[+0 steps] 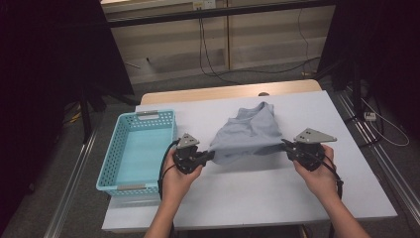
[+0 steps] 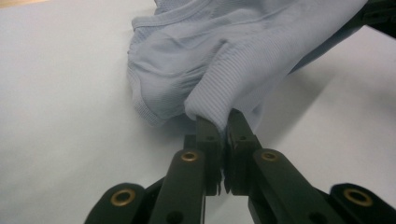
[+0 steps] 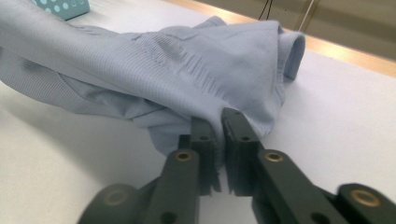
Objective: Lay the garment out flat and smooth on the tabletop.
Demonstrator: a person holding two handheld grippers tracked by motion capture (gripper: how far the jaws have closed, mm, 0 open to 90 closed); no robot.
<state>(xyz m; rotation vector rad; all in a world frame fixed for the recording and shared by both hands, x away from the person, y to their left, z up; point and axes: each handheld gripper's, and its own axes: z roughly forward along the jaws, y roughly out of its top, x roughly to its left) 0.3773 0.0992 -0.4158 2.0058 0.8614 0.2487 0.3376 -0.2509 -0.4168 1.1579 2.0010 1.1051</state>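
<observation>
Garment (image 1: 250, 133), pale blue ribbed knit, is sitting bunched near the middle of the white counter (image 1: 307, 193), its near edge being lifted and stretched between the two grippers while the far part with the neck opening is resting on the surface. Left gripper (image 1: 210, 154) is pinching one near corner, jaws nearly together with a fold of ribbed hem (image 2: 212, 105) clamped between them, as the left gripper view is showing. Right gripper (image 1: 286, 145) is pinching the opposite near corner, jaws likewise narrow on a bunch of cloth (image 3: 212, 105) in the right gripper view. Both hands are holding the tools from the near side, left hand (image 1: 177, 178) and right hand (image 1: 319, 176). Turquoise basket (image 1: 110, 166) is standing just left of the left gripper, empty inside, apart from the garment. Handling judgement: cloth is looking light, soft and limp, sagging between the two holds and wrinkling freely, not slippery thanks to the rib texture, not fragile. Thin single layers are likely slipping out of a pinch, so best holds are the thicker hem or seam edges at the corners, where the jaws are biting now. Pulling the corners apart should be flattening it; lifting from one point would be letting it droop and fold.
</observation>
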